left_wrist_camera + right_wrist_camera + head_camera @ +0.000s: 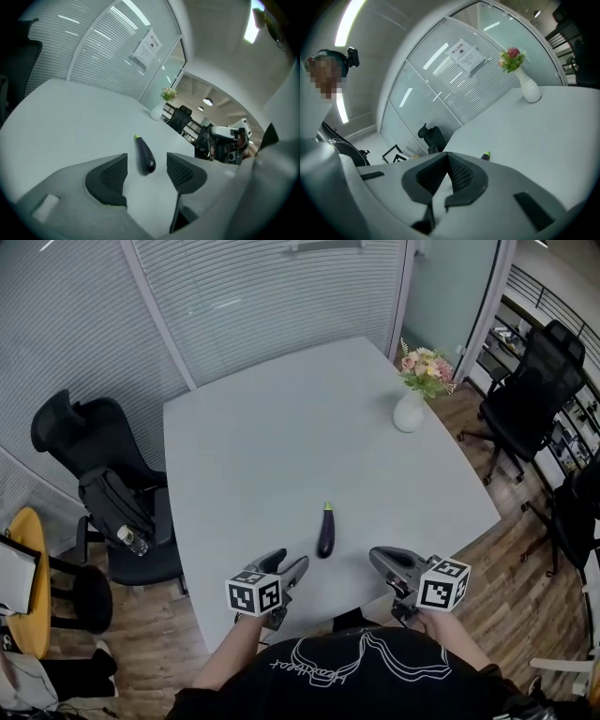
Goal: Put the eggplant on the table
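Left tongs (146,171) are wide open and hold nothing; both dark pads (110,180) are bare. Just past them lies the eggplant (145,157), flat on the white tabletop (70,122), and the pads do not touch it. From above, it rests near the front edge of the tabletop, between the two tongs and a bit ahead of them, with its green stem (327,507) pointing away from the person. The right tongs (446,173) are closed up tight with nothing between them. Only the green tip of the eggplant peeks over them there. Farther off, a white vase of flowers (410,409) stands near the far right corner, well apart from the eggplant. So the job looks done. I think the eggplant is fairly light and firm, but its skin is shiny and smooth, so it could slip. It is round too, so a bump might make it roll. The best place to pinch it would be across the fat middle, gently, not at the thin stem end.
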Demonstrator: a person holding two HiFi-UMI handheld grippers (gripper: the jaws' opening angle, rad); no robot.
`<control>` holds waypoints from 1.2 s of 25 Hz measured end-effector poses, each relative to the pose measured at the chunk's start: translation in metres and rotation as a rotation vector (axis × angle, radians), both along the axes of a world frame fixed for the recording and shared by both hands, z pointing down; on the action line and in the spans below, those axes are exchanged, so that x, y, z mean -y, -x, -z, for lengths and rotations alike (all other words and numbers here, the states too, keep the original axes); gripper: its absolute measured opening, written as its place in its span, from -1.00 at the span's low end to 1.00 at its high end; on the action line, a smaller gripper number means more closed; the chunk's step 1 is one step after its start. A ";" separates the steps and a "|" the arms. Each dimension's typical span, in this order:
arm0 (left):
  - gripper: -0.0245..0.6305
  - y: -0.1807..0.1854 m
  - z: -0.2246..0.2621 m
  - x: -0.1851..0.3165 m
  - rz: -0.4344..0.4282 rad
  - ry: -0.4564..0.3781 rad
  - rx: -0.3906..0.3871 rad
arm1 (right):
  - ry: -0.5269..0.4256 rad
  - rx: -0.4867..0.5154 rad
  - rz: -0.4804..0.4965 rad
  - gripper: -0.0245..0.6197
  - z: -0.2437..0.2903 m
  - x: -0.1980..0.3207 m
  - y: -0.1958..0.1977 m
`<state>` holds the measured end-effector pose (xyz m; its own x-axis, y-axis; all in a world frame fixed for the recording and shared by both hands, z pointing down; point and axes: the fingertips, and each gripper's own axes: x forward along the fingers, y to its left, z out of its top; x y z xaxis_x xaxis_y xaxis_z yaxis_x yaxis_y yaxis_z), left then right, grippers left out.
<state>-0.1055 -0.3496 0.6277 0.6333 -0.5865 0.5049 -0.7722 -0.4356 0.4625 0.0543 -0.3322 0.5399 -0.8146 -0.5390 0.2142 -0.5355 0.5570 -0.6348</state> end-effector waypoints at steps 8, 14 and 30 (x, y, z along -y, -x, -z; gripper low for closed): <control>-0.17 0.003 0.086 -0.041 -0.045 -0.162 -0.145 | -0.092 0.019 0.024 -0.90 0.025 -0.028 0.020; -0.54 -0.002 0.146 -0.083 -0.120 -0.276 -0.234 | -0.186 0.031 0.088 -0.90 0.053 -0.064 0.040; -0.86 0.006 0.189 -0.160 -0.185 -0.456 -0.165 | -0.271 0.056 0.200 -0.90 0.079 -0.128 0.085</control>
<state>-0.1112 -0.1895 0.4389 0.7965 -0.5947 0.1090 -0.5965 -0.7434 0.3027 -0.0306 -0.2045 0.4608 -0.9164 -0.3986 0.0368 -0.3670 0.7998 -0.4750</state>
